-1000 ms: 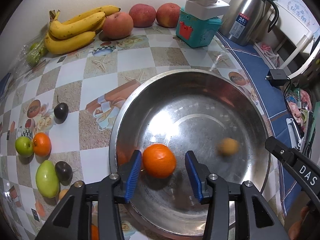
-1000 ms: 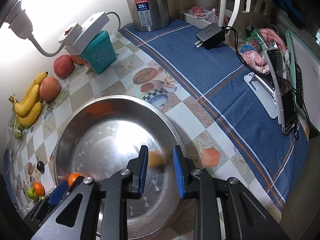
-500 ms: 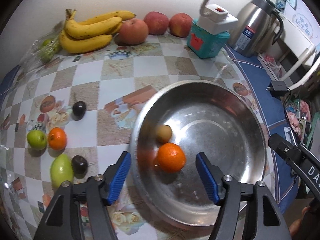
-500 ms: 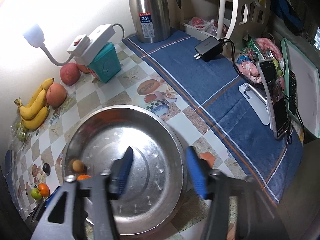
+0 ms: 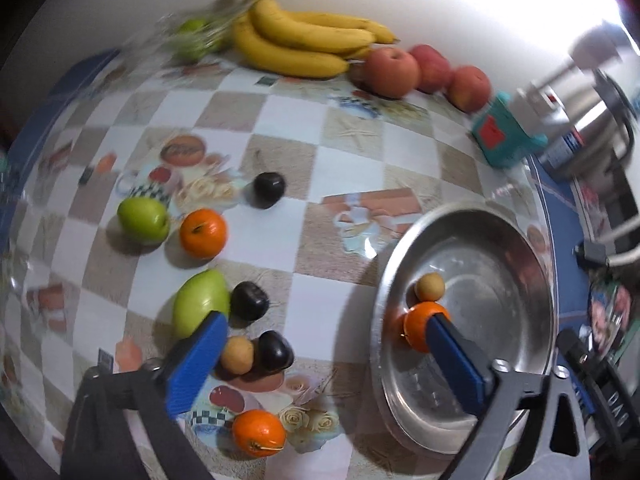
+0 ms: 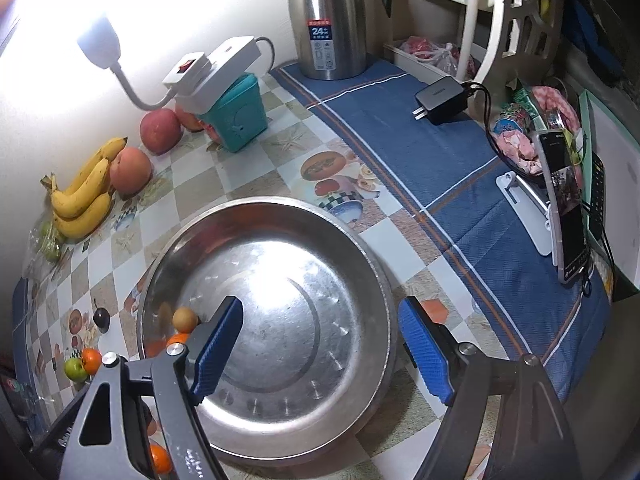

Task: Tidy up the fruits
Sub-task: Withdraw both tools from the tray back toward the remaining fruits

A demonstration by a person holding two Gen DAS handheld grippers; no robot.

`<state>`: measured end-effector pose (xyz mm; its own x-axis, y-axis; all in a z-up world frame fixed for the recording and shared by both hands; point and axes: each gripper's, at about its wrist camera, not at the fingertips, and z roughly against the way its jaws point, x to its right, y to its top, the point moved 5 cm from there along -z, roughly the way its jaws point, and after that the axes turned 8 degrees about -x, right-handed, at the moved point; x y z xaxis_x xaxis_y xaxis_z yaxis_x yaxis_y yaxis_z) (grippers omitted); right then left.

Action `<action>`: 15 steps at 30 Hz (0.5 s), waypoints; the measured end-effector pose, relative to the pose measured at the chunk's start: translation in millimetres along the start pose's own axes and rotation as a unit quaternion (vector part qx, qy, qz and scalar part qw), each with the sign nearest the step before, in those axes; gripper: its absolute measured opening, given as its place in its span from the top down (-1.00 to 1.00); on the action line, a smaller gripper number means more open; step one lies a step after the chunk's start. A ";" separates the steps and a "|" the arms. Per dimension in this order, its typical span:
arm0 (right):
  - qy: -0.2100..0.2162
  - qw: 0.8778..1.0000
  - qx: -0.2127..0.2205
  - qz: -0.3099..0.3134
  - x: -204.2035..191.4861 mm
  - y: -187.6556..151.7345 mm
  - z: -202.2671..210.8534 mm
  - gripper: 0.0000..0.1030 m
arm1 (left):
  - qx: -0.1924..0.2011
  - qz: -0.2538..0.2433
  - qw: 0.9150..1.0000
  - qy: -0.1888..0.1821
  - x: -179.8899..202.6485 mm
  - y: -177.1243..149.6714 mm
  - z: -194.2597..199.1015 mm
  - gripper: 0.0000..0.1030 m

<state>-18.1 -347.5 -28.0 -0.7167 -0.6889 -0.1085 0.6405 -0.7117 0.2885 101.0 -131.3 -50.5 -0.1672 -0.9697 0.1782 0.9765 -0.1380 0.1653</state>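
Two fruits already lie in the steel basin (image 5: 532,248) on the tiled bench (image 5: 352,168): an orange (image 5: 420,320) and a small tan fruit (image 5: 429,287), touching each other near the basin's left wall. The left gripper (image 5: 324,360), its jaws having just swung wide with nothing between them, hangs released over the loose fruit outside the basin: a green mango (image 5: 200,302), three dark plums (image 5: 249,300), a second small tan fruit (image 5: 237,355), two more oranges (image 5: 202,233) and a green apple (image 5: 143,219). The right gripper (image 6: 320,346), likewise just opened and empty, hovers above the basin's bare centre. Bananas (image 5: 304,44) and peaches (image 5: 394,72) wait along the far wall.

The small round fruits look light but apt to roll on the smooth bench and on the polished steel; they are best pinched across their widest middle. The plums and the mango probably bruise under a hard squeeze, and the mango would sit more securely gripped across its narrow waist. The bananas look easiest to lift as a bunch, near the stem.
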 end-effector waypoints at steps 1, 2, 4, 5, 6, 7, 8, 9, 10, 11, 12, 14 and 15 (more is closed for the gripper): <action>0.000 1.000 -0.001 0.004 -1.8 -0.5 -0.4 -0.57 | -0.002 0.013 1.000 -0.001 -5.1 0.4 -0.5 -1.00; 0.000 1.000 -0.002 0.007 -3.8 -0.9 -0.9 -0.57 | -0.002 0.022 1.000 0.002 -9.6 0.3 -0.6 -1.00; 0.000 1.000 -0.003 0.014 -7.1 -1.8 -1.5 -0.57 | -0.001 0.040 0.999 0.011 -20.1 0.6 -1.9 -1.00; 0.001 1.000 -0.003 0.018 -9.2 -2.3 -1.6 -0.57 | -0.001 0.046 0.999 0.016 -24.6 0.8 -2.1 -1.00; 0.001 1.000 -0.003 0.021 -11.3 -2.6 -1.9 -0.57 | 0.001 0.052 0.998 0.021 -29.0 0.8 -2.4 -1.00; 0.001 1.000 -0.003 0.024 -13.3 -3.0 -1.7 -0.58 | 0.003 0.057 0.998 0.026 -33.2 1.1 -2.2 -1.00; 0.003 1.000 -0.002 0.030 -16.7 -3.6 -1.8 -0.63 | 0.005 0.060 0.998 0.029 -36.1 1.1 -1.7 -1.00; 0.004 0.999 -0.002 0.034 -18.8 -3.9 -1.9 -0.76 | 0.007 0.062 0.998 0.032 -38.9 1.0 -0.9 -1.00; 0.007 0.999 -0.002 0.039 -21.5 -4.3 -1.7 -0.81 | 0.010 0.064 0.997 0.036 -41.7 1.1 0.1 -1.00; 0.010 0.999 -0.002 0.043 -24.4 -4.8 -1.4 -0.82 | 0.013 0.065 0.997 0.040 -44.2 1.9 0.9 -1.00; 0.012 0.999 -0.001 0.047 -26.7 -5.3 -1.2 -0.82 | 0.017 0.066 0.997 0.045 -47.0 1.6 2.3 -1.00; 0.013 0.998 0.000 0.057 -31.6 -6.3 -1.3 -0.82 | 0.021 0.067 0.996 0.053 -51.3 2.9 4.0 -1.00; 0.013 0.998 0.001 0.062 -33.6 -6.6 -1.3 -0.83 | 0.023 0.067 0.996 0.060 -54.0 3.2 5.1 -1.00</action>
<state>2.1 -319.8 -27.5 -0.6250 -0.7746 -0.0968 0.7226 -0.6211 0.3036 112.4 -78.4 -54.6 -0.0156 -0.9963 0.0848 0.9811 0.0011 0.1933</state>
